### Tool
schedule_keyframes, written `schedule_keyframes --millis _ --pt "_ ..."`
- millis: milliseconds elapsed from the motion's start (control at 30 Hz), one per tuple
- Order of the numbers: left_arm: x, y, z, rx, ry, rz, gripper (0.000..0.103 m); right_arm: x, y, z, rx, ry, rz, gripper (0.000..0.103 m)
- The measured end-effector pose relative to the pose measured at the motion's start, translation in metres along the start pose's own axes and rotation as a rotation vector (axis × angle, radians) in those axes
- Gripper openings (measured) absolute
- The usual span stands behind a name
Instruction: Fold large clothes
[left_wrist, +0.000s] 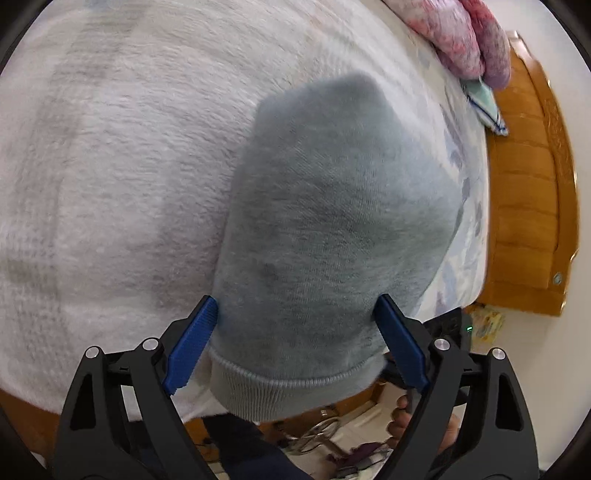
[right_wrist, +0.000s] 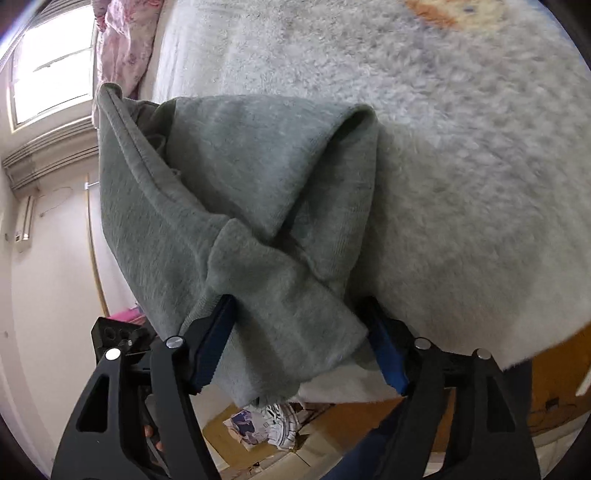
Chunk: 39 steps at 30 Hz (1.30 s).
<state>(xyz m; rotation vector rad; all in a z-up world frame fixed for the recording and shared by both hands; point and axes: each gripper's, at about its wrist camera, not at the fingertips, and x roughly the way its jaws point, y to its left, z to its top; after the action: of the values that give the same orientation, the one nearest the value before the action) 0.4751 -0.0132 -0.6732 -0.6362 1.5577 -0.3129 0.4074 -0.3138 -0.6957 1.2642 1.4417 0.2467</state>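
Garment (left_wrist: 325, 221), a grey-blue fleece piece with a ribbed cuff, lies near the front edge of a white plush blanket (left_wrist: 110, 166) covering the bed. Left gripper (left_wrist: 295, 332) has its blue fingers spread either side of the cuff end, apparently touching but not squeezing it. Right gripper (right_wrist: 299, 332) likewise straddles a bunched, crossed fold of the cloth (right_wrist: 240, 184), fingers apart. Closing on so thick a wad risks catching uneven layers, or the blanket pile beneath, which would probably drag the fold askew.
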Motion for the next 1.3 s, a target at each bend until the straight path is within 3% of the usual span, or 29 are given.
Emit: schedule_keyframes --millis 167,333,367,400,433,500,633,767,900,1067,1200,1300 --pt "0.009 0.005 0.008 -0.010 0.011 -0.010 0.094 -0.005 -0.012 -0.003 0.027 -0.007 0.152 0.068" --pt "0.026 0.021 0.015 -0.046 0.058 -0.084 0.096 0.006 -0.023 -0.003 0.064 -0.087 0.177 0.071" --pt "0.027 0.023 0.017 -0.053 0.059 -0.093 0.096 0.003 -0.024 -0.006 0.064 -0.102 0.178 0.069" --pt "0.026 0.022 0.018 -0.047 0.059 -0.097 0.093 0.001 -0.024 -0.009 0.060 -0.112 0.173 0.059" --pt "0.026 0.017 0.019 -0.032 0.057 -0.096 0.091 -0.004 -0.023 -0.015 0.059 -0.130 0.194 0.040" --pt "0.021 0.015 0.018 -0.002 0.051 -0.086 0.084 -0.010 -0.016 -0.025 0.062 -0.153 0.198 0.026" --pt "0.010 0.007 0.017 0.004 0.033 -0.100 0.075 -0.031 0.013 -0.030 -0.024 -0.163 0.148 0.020" --pt "-0.015 -0.018 0.021 -0.014 -0.062 -0.163 0.070 -0.060 0.070 -0.017 -0.201 -0.129 0.138 0.019" --pt "-0.030 -0.077 0.037 0.007 -0.183 -0.200 0.068 -0.107 0.124 0.027 -0.370 -0.090 0.180 0.019" --pt "-0.022 -0.168 0.067 0.016 -0.312 -0.303 0.068 -0.180 0.166 0.102 -0.493 -0.133 0.220 0.019" --pt "0.004 -0.235 0.110 0.047 -0.373 -0.359 0.068 -0.232 0.194 0.167 -0.640 -0.206 0.184 0.018" --pt "0.040 -0.284 0.145 0.097 -0.391 -0.330 0.068 -0.247 0.185 0.219 -0.654 -0.264 0.129 0.018"
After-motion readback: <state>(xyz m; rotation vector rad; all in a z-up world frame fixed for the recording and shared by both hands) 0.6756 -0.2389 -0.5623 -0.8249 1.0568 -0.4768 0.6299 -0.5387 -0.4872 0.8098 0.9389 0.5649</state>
